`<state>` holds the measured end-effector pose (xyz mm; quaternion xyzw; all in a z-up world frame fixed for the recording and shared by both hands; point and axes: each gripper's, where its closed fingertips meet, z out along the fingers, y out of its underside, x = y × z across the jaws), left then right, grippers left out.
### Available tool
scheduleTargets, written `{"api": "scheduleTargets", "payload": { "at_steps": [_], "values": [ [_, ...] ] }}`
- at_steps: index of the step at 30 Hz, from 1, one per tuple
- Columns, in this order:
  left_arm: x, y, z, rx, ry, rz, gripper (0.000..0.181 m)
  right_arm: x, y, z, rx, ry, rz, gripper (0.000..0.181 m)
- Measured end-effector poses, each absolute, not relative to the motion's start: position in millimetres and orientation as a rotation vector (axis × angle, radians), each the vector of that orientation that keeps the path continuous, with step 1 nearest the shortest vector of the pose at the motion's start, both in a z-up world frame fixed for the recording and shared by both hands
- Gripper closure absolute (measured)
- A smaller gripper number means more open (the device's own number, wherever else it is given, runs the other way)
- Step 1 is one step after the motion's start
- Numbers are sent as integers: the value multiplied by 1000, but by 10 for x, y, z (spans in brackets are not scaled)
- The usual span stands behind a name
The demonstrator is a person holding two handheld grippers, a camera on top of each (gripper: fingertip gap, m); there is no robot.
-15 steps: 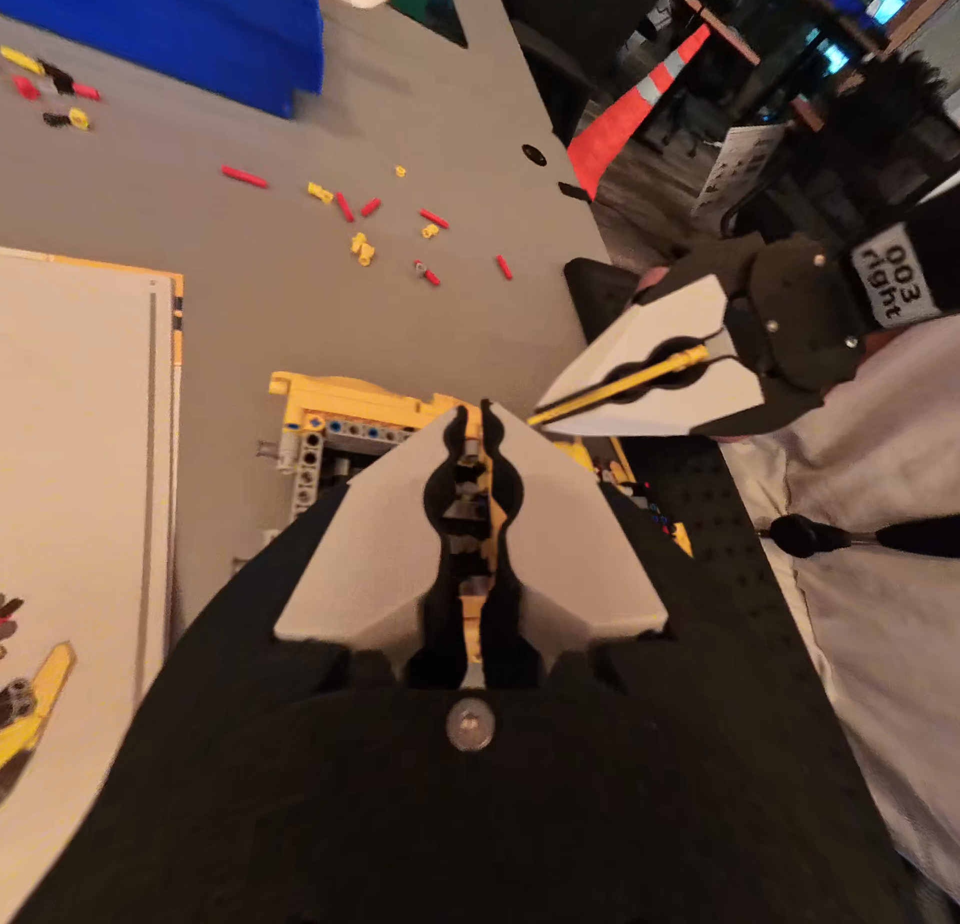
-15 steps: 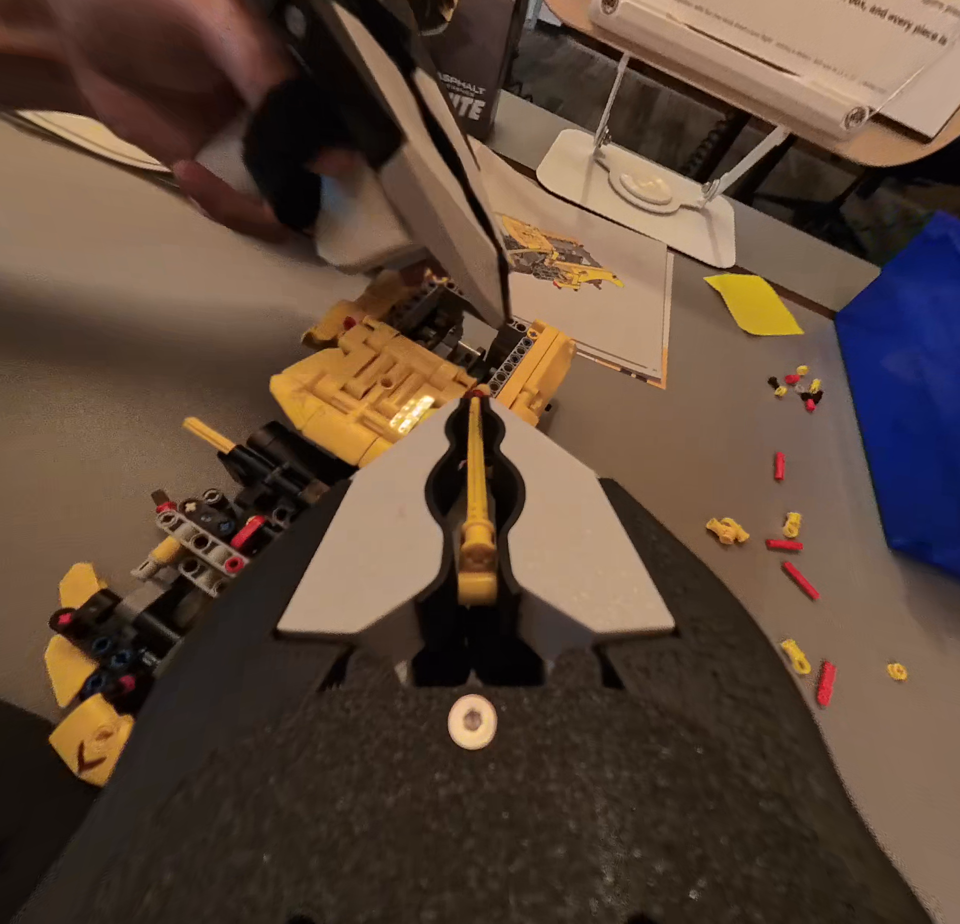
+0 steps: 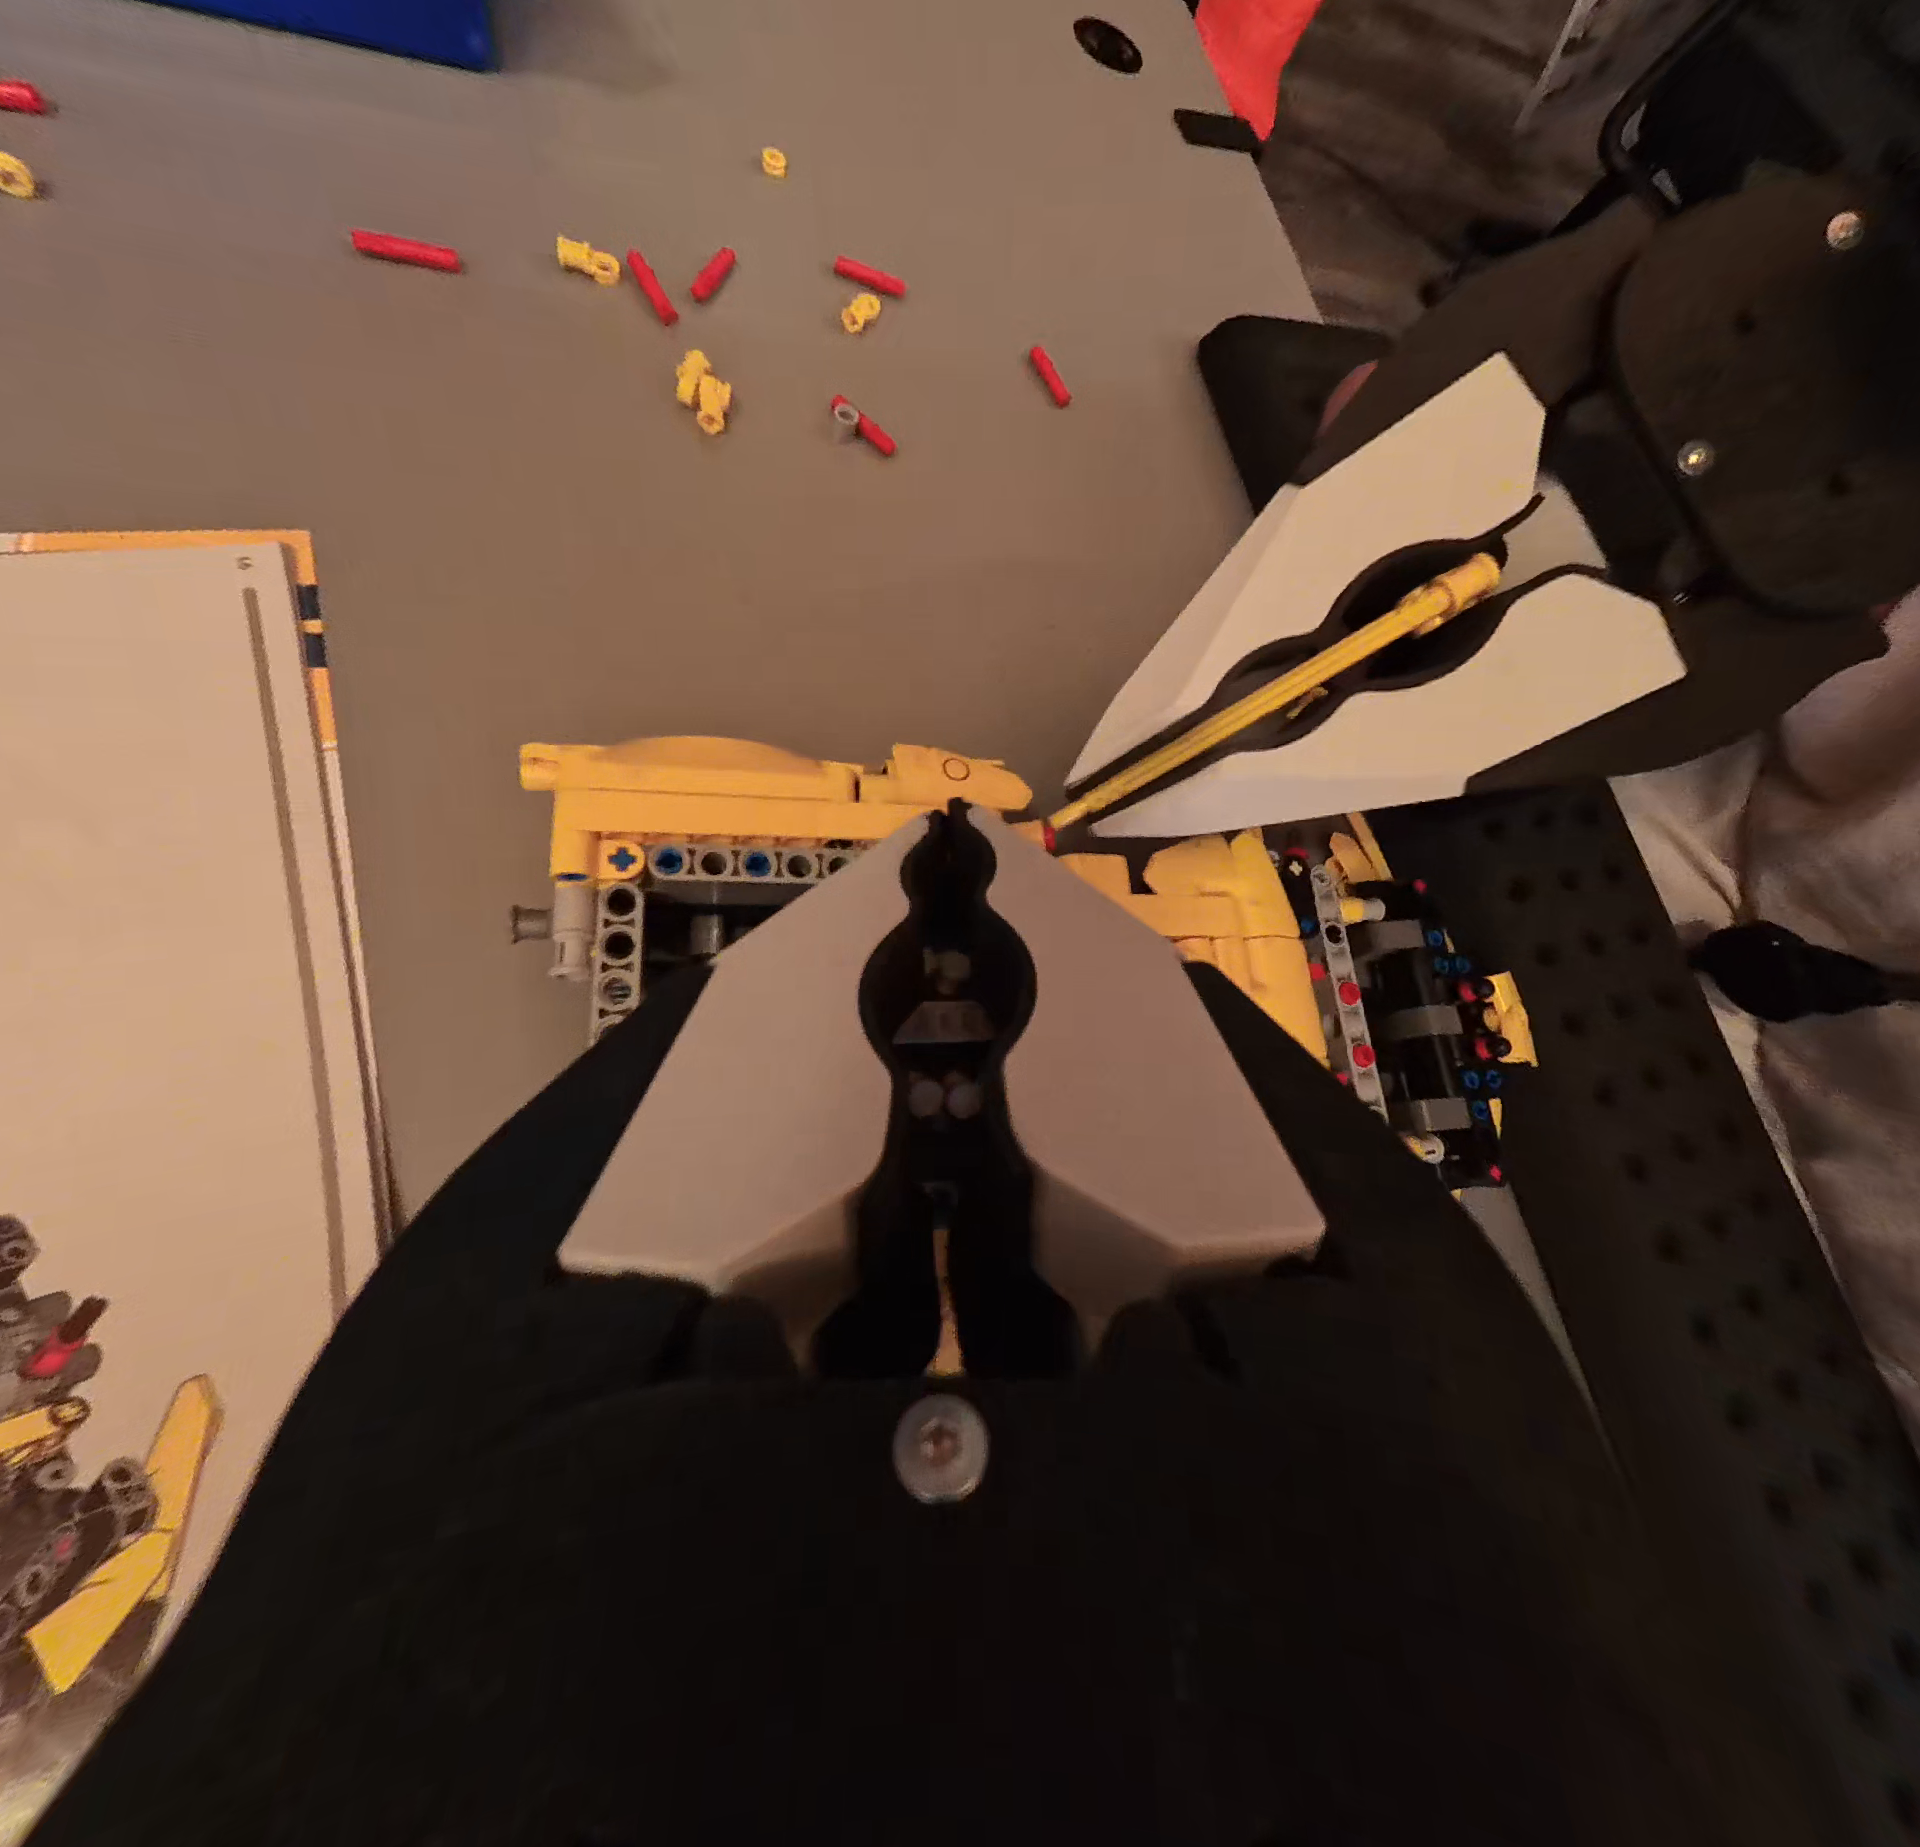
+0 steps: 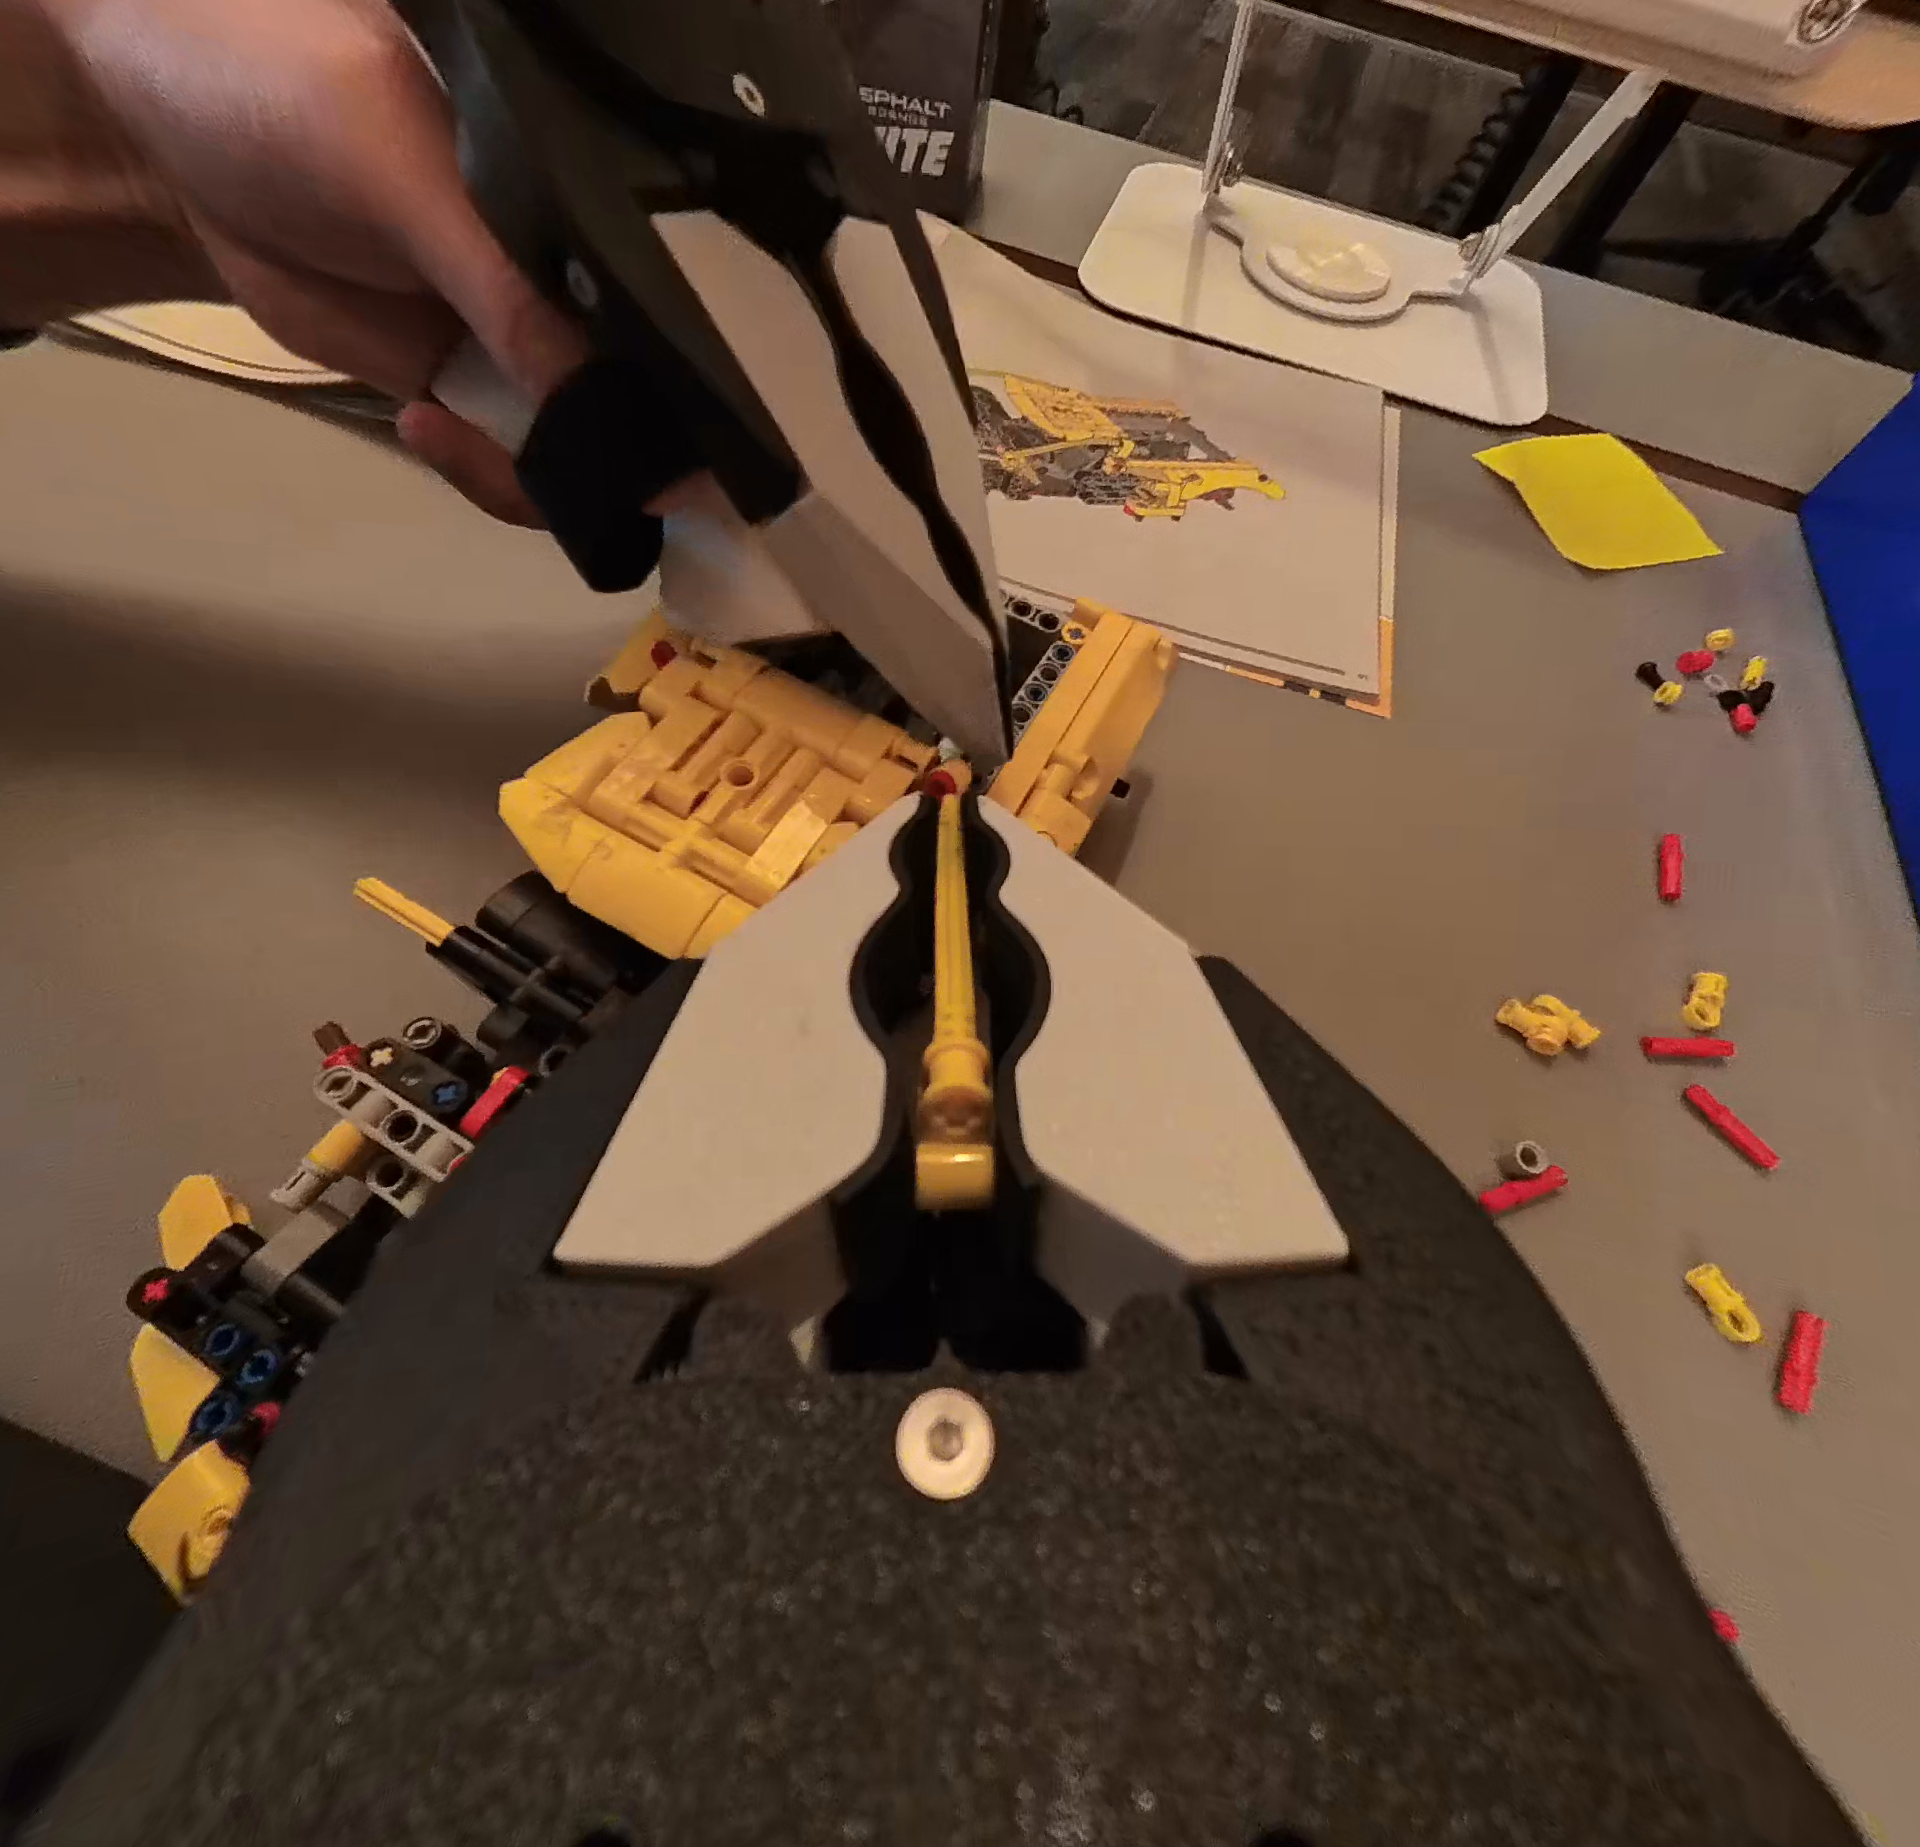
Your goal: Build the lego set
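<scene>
Both grippers have closed in on the yellow model (image 4: 717, 800) since half a second ago. Right gripper (image 4: 951, 810) pinches a long yellow rod (image 4: 951, 976), its tip beside a red peg (image 4: 940, 782). Left gripper (image 3: 956, 821) looks pressed together, perhaps on the model's edge. Loose red and yellow pieces (image 3: 707, 395) lie upper centre on the worktop (image 3: 520, 467), a booklet (image 3: 135, 862) at left.

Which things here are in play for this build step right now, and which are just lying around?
In play:
- right gripper, shut on the yellow axle
- left gripper, tips closed at the yellow model
- instruction booklet

Lying about:
- loose red and yellow pins
- yellow paper scrap
- blue bin
- white stand
</scene>
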<state>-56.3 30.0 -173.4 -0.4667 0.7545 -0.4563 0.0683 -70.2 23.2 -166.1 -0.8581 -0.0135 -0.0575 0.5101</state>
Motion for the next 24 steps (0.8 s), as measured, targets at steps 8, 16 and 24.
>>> {"api": "scheduleTargets", "payload": {
  "at_steps": [8, 16, 24],
  "values": [
    [-567, 313, -1721, -1429, 2236, -1426, 181, -721, 262, -1634, -2060, -39, -132, 178],
    [-594, 299, -1701, -1409, 2254, -1486, 181, -728, 247, -1616, -2080, -40, -143, 178],
    [-650, 269, -1760, -1532, 2474, -1502, 181, -738, 251, -1654, -2089, -34, -140, 178]
  ]
}}
